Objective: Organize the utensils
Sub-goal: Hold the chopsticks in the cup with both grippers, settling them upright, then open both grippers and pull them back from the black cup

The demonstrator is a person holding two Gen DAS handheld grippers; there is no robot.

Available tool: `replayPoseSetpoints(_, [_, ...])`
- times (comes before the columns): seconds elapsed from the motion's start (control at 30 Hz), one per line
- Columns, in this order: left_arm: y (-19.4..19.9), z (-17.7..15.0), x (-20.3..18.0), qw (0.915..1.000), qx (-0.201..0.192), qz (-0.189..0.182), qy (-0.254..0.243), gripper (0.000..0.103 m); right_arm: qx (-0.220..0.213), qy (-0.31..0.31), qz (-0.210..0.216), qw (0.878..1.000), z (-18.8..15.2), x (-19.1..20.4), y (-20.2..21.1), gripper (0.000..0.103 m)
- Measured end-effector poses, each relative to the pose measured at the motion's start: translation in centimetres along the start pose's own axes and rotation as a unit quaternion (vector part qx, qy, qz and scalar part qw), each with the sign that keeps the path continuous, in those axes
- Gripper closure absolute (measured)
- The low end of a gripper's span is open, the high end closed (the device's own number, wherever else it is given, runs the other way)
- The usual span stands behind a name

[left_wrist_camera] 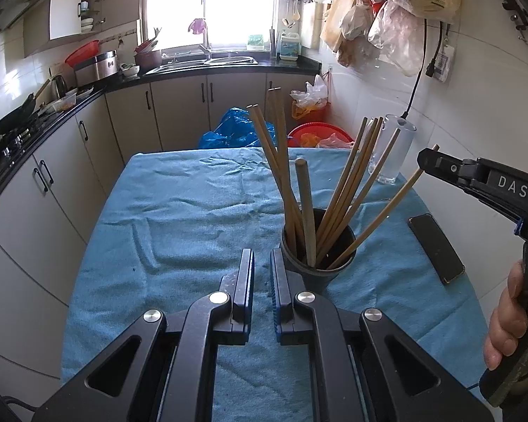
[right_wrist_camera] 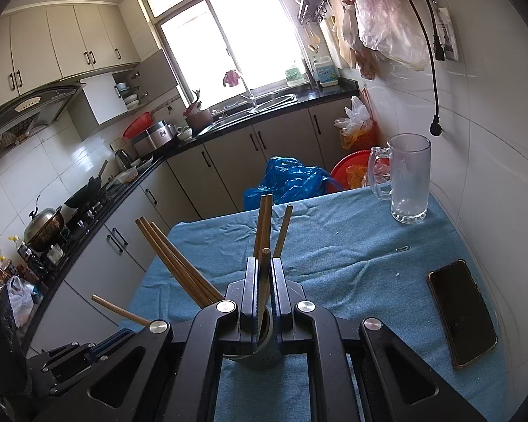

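Observation:
A dark grey utensil cup [left_wrist_camera: 318,256] stands on the blue towel [left_wrist_camera: 179,211] and holds several wooden chopsticks [left_wrist_camera: 345,183] and a thicker wooden stick [left_wrist_camera: 306,207]. My left gripper [left_wrist_camera: 262,256] is just left of the cup, its jaws a narrow gap apart and empty. My right gripper [right_wrist_camera: 264,263] is above the cup [right_wrist_camera: 260,351] and its jaws pinch the top of one chopstick [right_wrist_camera: 265,277], whose lower end is in the cup. In the left wrist view the right gripper [left_wrist_camera: 424,160] holds that leaning chopstick [left_wrist_camera: 380,216] near its top.
A glass mug [right_wrist_camera: 406,179] stands at the table's far right corner. A black phone [right_wrist_camera: 463,311] lies near the right edge, by the tiled wall. A paper clip [right_wrist_camera: 403,248] lies on the towel. Kitchen counters run along the left and back. Blue bag and red basins sit beyond the table.

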State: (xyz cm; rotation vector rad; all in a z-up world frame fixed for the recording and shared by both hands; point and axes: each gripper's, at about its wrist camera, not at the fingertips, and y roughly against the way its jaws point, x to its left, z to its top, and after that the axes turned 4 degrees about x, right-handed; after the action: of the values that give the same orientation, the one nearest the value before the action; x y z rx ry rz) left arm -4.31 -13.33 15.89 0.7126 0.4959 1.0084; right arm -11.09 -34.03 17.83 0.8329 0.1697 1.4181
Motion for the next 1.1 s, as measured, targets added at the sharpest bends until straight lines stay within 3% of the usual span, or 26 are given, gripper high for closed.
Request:
replayPoseSetpoints(0.7, [-0.6, -0.4, 0.7, 0.9998, 0.013, 0.001, 0.013, 0.094, 0.002, 0.002, 0.0, 1.0, -0.1, 0.0, 0.0, 0.095])
replayPoseSetpoints(0.8, [-0.4, -0.4, 0.8, 0.9998, 0.013, -0.001, 0.017, 0.093, 0.001, -0.004, 0.0, 1.0, -0.2, -0.3, 0.0, 0.083])
replayPoseSetpoints(0.87, [0.0, -0.6, 1.0, 0.9997, 0.012, -0.004, 0.021, 0.084, -0.006, -0.007, -0.003, 1.0, -0.3, -0.4, 0.2, 0.07])
replayPoseSetpoints(0.97, [0.7, -0.8, 1.1, 0.9996, 0.004, -0.005, 0.027, 0.073, -0.014, -0.005, -0.005, 1.0, -0.4, -0.3, 0.8, 0.068])
replayPoseSetpoints(1.1, [2.1, -1.0, 1.1, 0.9994, -0.005, -0.008, 0.032, 0.067, -0.029, 0.0, -0.009, 1.0, -0.3, 0.3, 2.1, 0.064])
